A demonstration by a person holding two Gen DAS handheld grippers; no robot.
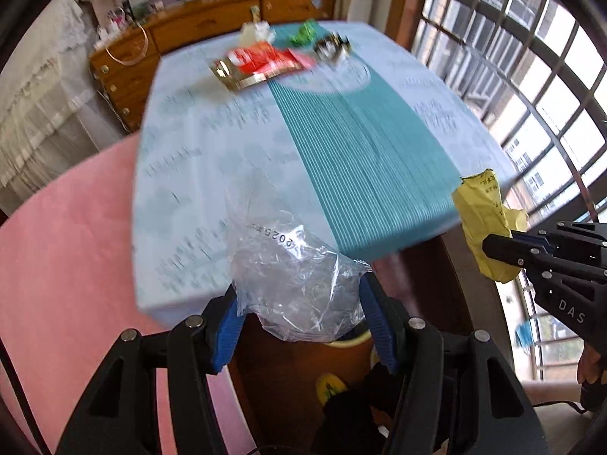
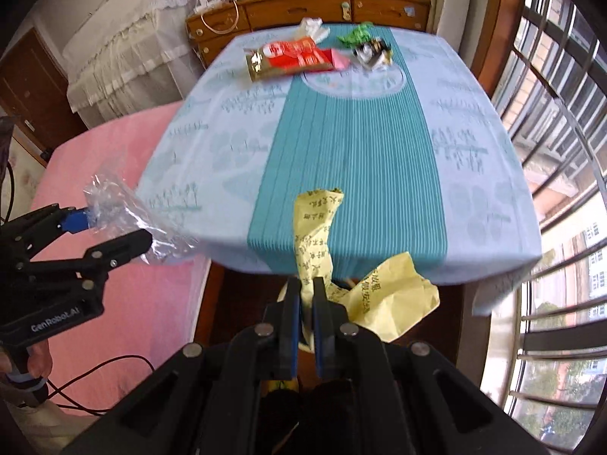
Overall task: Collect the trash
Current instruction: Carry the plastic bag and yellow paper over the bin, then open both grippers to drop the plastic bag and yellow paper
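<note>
We hold both grippers level just before the table (image 2: 489,174) edge. Our left gripper (image 1: 299,314) is clamped on a clear plastic wrapper (image 1: 299,284); our right gripper (image 2: 306,295) pinches yellow paper (image 2: 315,227). More wrappers (image 2: 299,57) lie at the far end.

The left wrist view was taken from just off the near left corner of the desk (image 1: 212,174), aimed along its length toward the wooden dresser (image 1: 212,19), with the right gripper (image 1: 504,252) caught at its right edge. The right wrist view was taken from the middle of the near edge, faced the same way. The desk, the dresser and the barred window (image 2: 561,87) were shared by both.
</note>
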